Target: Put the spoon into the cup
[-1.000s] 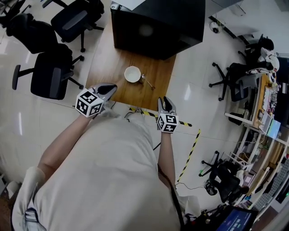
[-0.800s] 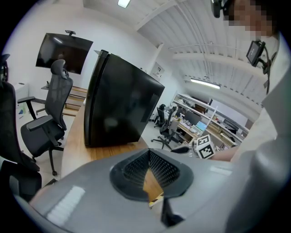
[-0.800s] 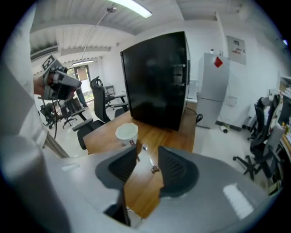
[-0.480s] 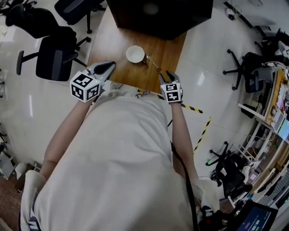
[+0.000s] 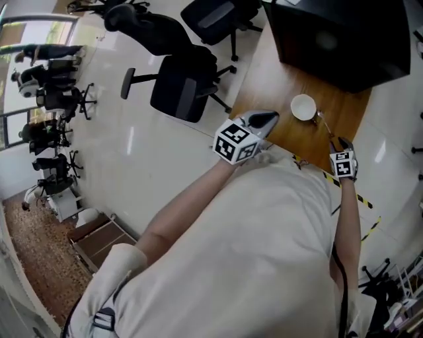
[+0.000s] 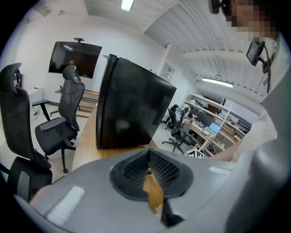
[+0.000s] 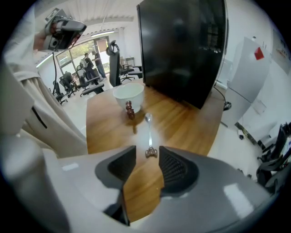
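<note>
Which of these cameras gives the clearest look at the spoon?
The right gripper view: the spoon lies close up on the wooden table, whole, its bowl toward the cup. The head view shows the spoon only as a tiny sliver beside the cup. The left gripper view does not show it.

The room is bright. A long white ceiling lamp (image 6: 127, 4) shines above. The shiny white floor (image 5: 132, 142) glares. Picture edges bend and go dark.
</note>
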Demonstrator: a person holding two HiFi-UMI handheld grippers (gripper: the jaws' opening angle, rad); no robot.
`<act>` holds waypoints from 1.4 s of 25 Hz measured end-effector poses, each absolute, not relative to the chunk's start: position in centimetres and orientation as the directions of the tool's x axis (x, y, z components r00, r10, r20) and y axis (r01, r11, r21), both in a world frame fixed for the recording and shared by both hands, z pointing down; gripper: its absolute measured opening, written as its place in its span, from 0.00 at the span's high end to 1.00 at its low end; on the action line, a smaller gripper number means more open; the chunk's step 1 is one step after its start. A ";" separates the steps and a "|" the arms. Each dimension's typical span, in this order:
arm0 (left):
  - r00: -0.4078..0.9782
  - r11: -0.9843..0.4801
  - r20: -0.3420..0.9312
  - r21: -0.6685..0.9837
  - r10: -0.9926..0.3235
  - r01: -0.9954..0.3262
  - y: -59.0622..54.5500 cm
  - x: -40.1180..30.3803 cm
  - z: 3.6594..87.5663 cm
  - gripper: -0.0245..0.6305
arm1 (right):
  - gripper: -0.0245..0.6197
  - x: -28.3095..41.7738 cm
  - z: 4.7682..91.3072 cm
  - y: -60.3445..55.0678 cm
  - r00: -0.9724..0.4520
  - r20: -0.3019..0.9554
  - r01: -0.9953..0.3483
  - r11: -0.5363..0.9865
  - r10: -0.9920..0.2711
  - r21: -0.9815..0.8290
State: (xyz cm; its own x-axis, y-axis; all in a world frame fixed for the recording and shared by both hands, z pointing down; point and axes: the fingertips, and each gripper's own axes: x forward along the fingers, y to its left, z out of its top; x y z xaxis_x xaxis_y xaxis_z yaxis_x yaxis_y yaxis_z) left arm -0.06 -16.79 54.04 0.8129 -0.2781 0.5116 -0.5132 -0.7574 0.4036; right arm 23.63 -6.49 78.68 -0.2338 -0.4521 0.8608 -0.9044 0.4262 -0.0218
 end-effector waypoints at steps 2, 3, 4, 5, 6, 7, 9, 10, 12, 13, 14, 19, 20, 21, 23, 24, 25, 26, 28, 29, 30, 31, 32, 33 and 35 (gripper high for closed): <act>0.802 -0.767 0.522 0.374 -0.290 -0.521 -18.3 -1.6 52.8 0.96 | 0.73 21.6 79.3 -7.9 -0.258 0.850 -0.907 0.418 -0.459 -0.049; 0.794 -0.769 0.532 0.363 -0.293 -0.527 -18.8 -2.2 52.7 0.96 | 0.73 20.8 80.3 -8.5 -0.265 0.851 -0.907 0.416 -0.453 -0.061; 0.789 -0.767 0.541 0.360 -0.291 -0.530 -18.8 -2.4 53.0 0.96 | 0.73 20.3 81.3 -8.7 -0.266 0.857 -0.908 0.413 -0.441 -0.069; 0.786 -0.764 0.548 0.364 -0.286 -0.532 -18.6 -2.3 53.5 0.96 | 0.73 20.4 82.3 -8.6 -0.260 0.868 -0.908 0.412 -0.424 -0.071; 0.784 -0.762 0.553 0.368 -0.282 -0.534 -18.5 -2.1 54.0 0.96 | 0.73 20.7 83.1 -8.3 -0.249 0.879 -0.908 0.413 -0.406 -0.067; 0.780 -0.760 0.558 0.366 -0.282 -0.536 -18.4 -1.8 54.4 0.96 | 0.73 21.1 83.5 -8.2 -0.237 0.889 -0.907 0.418 -0.392 -0.057; 0.773 -0.760 0.564 0.355 -0.291 -0.545 -18.1 -1.2 54.7 0.96 | 0.73 21.8 83.4 -8.5 -0.218 0.897 -0.896 0.444 -0.384 -0.027; 0.771 -0.759 0.564 0.351 -0.296 -0.548 -18.0 -0.8 54.7 0.96 | 0.73 22.2 83.4 -8.6 -0.213 0.900 -0.889 0.458 -0.380 -0.017; 0.772 -0.759 0.560 0.348 -0.302 -0.550 -17.8 -0.1 54.8 0.96 | 0.73 22.9 83.7 -8.5 -0.209 0.905 -0.874 0.486 -0.370 -0.003; 0.771 -0.760 0.559 0.346 -0.304 -0.551 -17.8 0.0 54.7 0.96 | 0.73 23.0 84.1 -8.5 -0.209 0.908 -0.867 0.498 -0.364 0.000; 0.769 -0.760 0.560 0.342 -0.307 -0.553 -17.8 0.0 54.6 0.96 | 0.73 23.0 84.4 -8.4 -0.210 0.910 -0.861 0.508 -0.357 0.001; 0.757 -0.745 0.566 0.338 -0.328 -0.575 -17.8 -0.5 54.2 0.96 | 0.73 22.7 84.9 -8.4 -0.212 0.913 -0.857 0.516 -0.348 -0.002; 0.754 -0.741 0.567 0.338 -0.333 -0.581 -17.8 -0.6 54.2 0.96 | 0.73 22.6 84.9 -8.7 -0.211 0.911 -0.855 0.518 -0.353 0.003; 0.752 -0.737 0.566 0.338 -0.337 -0.585 -17.8 -0.7 54.3 0.96 | 0.73 22.6 84.9 -8.9 -0.208 0.910 -0.854 0.521 -0.359 0.010; 0.750 -0.732 0.564 0.339 -0.345 -0.591 -17.6 -0.6 54.7 0.96 | 0.73 22.9 85.3 -9.2 -0.199 0.910 -0.856 0.517 -0.364 0.020; 0.749 -0.730 0.564 0.339 -0.347 -0.593 -17.3 -0.7 54.8 0.96 | 0.73 23.0 85.7 -9.1 -0.193 0.914 -0.860 0.510 -0.357 0.018; 0.747 -0.728 0.567 0.338 -0.349 -0.597 -17.0 -0.8 54.9 0.96 | 0.73 23.0 86.2 -8.7 -0.190 0.918 -0.863 0.505 -0.347 0.012; 0.743 -0.724 0.571 0.338 -0.350 -0.601 -16.5 -1.0 55.0 0.96 | 0.73 22.9 86.4 -8.3 -0.195 0.920 -0.861 0.508 -0.339 0.005; 0.734 -0.716 0.581 0.338 -0.352 -0.611 -15.7 -1.4 55.0 0.96 | 0.75 22.4 86.4 -7.3 -0.212 0.924 -0.851 0.525 -0.319 -0.014; 0.730 -0.711 0.584 0.339 -0.355 -0.616 -15.6 -1.6 55.0 0.96 | 0.76 22.2 86.5 -7.0 -0.217 0.926 -0.846 0.533 -0.308 -0.021; 0.728 -0.707 0.584 0.340 -0.359 -0.621 -15.7 -1.8 55.0 0.96 | 0.76 22.1 86.3 -7.1 -0.221 0.926 -0.841 0.541 -0.306 -0.021; 0.728 -0.703 0.581 0.341 -0.364 -0.624 -16.0 -2.0 55.0 0.96 | 0.76 22.1 86.1 -7.6 -0.224 0.922 -0.837 0.548 -0.316 -0.015; 0.728 -0.701 0.577 0.341 -0.369 -0.626 -16.4 -2.0 55.1 0.96 | 0.76 22.0 85.9 -8.2 -0.225 0.916 -0.834 0.551 -0.332 -0.005; 0.728 -0.700 0.574 0.340 -0.374 -0.628 -16.7 -2.1 55.0 0.96 | 0.76 22.0 85.7 -8.8 -0.225 0.911 -0.834 0.552 -0.345 0.003; 0.729 -0.700 0.570 0.338 -0.380 -0.629 -16.9 -2.0 55.0 0.96 | 0.76 22.0 85.5 -9.1 -0.226 0.907 -0.835 0.550 -0.356 0.008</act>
State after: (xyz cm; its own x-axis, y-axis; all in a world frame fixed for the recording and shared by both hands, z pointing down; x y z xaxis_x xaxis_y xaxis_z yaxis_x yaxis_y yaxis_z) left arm -1.95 -16.88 54.95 0.7285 -0.3803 0.5698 -0.6295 -0.6997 0.3379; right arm 22.04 -9.12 85.52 -0.2260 -0.3557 0.9069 -0.8349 0.5504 0.0079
